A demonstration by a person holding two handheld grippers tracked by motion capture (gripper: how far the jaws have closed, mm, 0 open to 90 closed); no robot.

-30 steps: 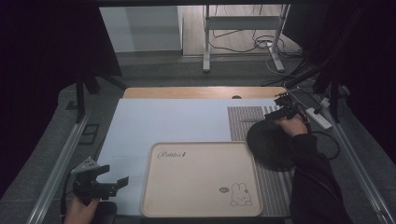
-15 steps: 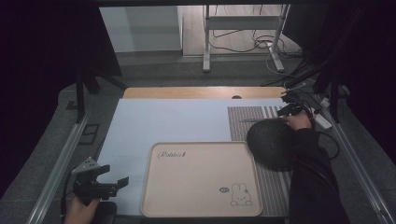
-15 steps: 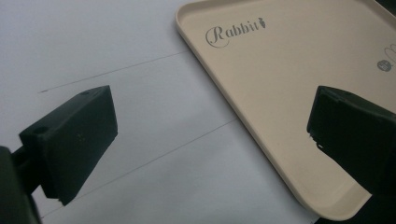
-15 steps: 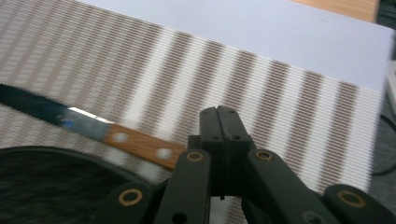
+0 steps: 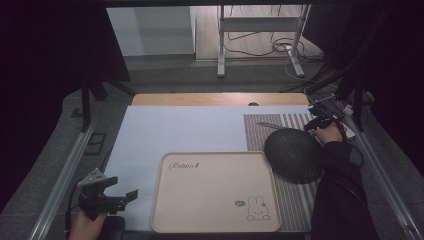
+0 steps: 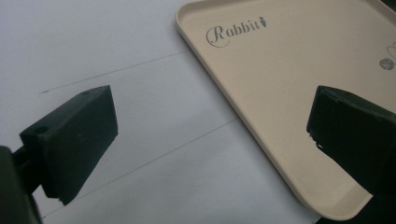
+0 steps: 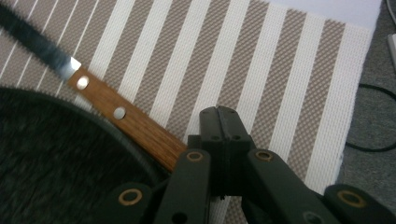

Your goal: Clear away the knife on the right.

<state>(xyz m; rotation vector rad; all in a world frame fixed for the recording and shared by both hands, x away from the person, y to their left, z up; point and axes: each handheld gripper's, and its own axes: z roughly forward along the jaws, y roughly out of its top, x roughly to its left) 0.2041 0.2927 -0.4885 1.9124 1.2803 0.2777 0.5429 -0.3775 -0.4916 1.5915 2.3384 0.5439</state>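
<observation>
A knife (image 5: 267, 125) with a wooden handle (image 7: 126, 116) lies on the striped mat (image 5: 257, 136), its handle resting against the rim of a dark round plate (image 5: 294, 155). My right gripper (image 5: 315, 120) hovers at the handle's end, jaws shut together (image 7: 224, 116) with nothing between them; the handle runs under the gripper's linkage. A beige tray (image 5: 210, 195) printed "Rabbit" lies empty at the front middle. My left gripper (image 5: 117, 194) sits at the front left beside the tray's corner, open (image 6: 210, 135) over the pale table cover and the tray's rim (image 6: 261, 140).
A pale blue cover (image 5: 175, 130) spreads over the table, with a wooden strip (image 5: 215, 99) along the far edge. Metal rails (image 5: 65, 170) flank both sides. Cables (image 5: 260, 47) and table legs lie on the floor beyond.
My right gripper has slid rightward along the mat, away from the dark plate's far edge. The left gripper has hardly shifted.
</observation>
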